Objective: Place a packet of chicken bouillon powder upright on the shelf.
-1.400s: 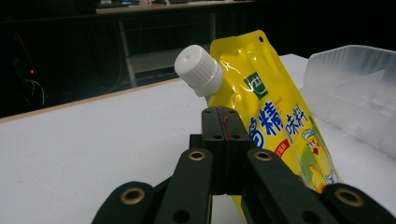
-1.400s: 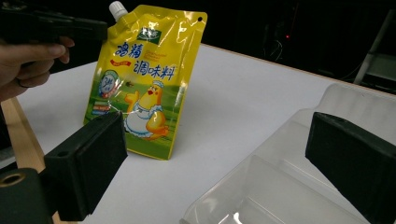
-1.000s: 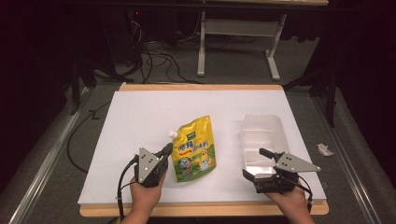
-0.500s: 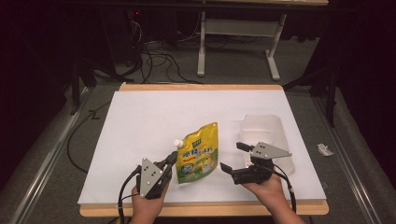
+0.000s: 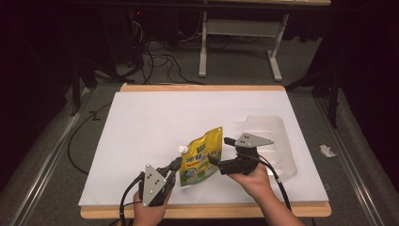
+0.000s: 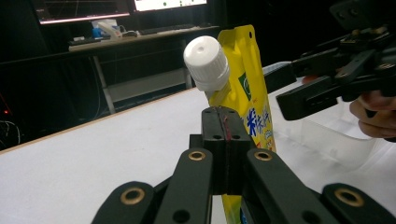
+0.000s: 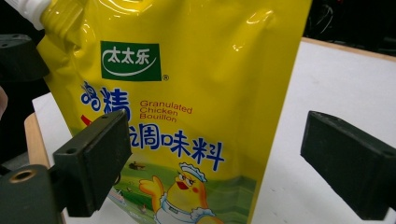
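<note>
A yellow pouch (image 5: 203,157) of chicken bouillon stands upright on the white table top (image 5: 155,122), near the front edge and a little right of the middle, with its white screw cap (image 5: 181,149) at the upper left corner. The left gripper (image 5: 173,168) comes in from the near left, and its jaws are pressed together on the left edge of the pouch just below the cap; in the left gripper view the two black jaws meet with the thin yellow edge (image 6: 224,128) pinched between them and the cap (image 6: 206,63) rising just above. The right gripper (image 5: 220,151) reaches in from the right, level with the middle of the pouch. Its jaws stand wide apart: in the right gripper view one black pad (image 7: 98,163) sits in front of the printed face at the left, the other (image 7: 350,163) hangs past the right edge of the pouch (image 7: 187,93), and neither pad presses on it. The left gripper view also shows the right gripper (image 6: 292,86) farther off at the right, close beside the pouch, with part of the person's hand (image 6: 376,114) behind it. A clear plastic tray (image 5: 277,146) lies on the table just right of the right gripper, behind the person's right hand (image 5: 254,176).
</note>
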Demonstrator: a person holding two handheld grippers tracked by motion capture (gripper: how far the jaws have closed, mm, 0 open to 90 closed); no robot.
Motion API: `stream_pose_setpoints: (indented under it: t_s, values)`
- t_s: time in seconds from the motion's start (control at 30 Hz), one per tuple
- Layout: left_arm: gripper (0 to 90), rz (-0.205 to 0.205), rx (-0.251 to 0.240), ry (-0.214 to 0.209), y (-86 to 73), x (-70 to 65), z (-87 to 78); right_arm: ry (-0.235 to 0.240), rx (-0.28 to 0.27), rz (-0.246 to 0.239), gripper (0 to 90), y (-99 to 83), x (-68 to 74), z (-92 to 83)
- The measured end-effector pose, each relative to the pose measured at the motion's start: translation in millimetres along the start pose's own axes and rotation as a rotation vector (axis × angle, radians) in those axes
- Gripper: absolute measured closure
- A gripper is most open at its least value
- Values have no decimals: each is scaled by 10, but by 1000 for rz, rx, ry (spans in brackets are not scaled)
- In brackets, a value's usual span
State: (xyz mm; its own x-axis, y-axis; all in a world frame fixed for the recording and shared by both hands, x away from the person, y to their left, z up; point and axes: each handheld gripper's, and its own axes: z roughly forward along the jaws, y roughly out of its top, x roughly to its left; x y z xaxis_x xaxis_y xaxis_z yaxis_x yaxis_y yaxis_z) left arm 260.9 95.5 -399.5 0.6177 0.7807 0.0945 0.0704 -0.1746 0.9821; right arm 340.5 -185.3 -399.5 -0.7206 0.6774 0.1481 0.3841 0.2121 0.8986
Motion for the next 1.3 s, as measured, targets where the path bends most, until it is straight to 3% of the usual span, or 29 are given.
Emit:
stream_pose_setpoints:
  t_s: [0.13,0.27,0.3,0.33,0.37,0.5,0.67,0.7,0.93,1.07,1.3]
  values:
    - [900,-8,0,-2,-7,14,5,20,20,11,148,13,6,64]
    - [900,-20,2,-7,-13,30,8,35,43,22,260,5,14,127]
    - [900,-41,4,-13,-15,49,15,33,49,21,282,3,22,135]
    - [900,-41,4,-13,-15,49,15,25,50,17,315,2,28,136]
    - [900,-70,6,-16,-28,88,25,10,48,8,362,1,31,127]
    - [900,-118,13,-26,-51,163,50,-16,28,4,568,-9,18,67]
    - [900,-133,28,-39,-64,204,110,-46,-14,-5,703,-29,11,-33]
    - [900,-152,24,-44,-61,233,152,-53,-28,-8,722,-30,14,-66]
    - [900,-173,21,-46,-46,308,221,-52,-54,-6,743,-24,88,-185]
    - [900,-166,17,-55,-24,311,248,-59,-61,-34,753,-24,158,-241]
    - [900,-127,28,-99,-27,181,313,-57,-75,-73,760,-155,203,-392]
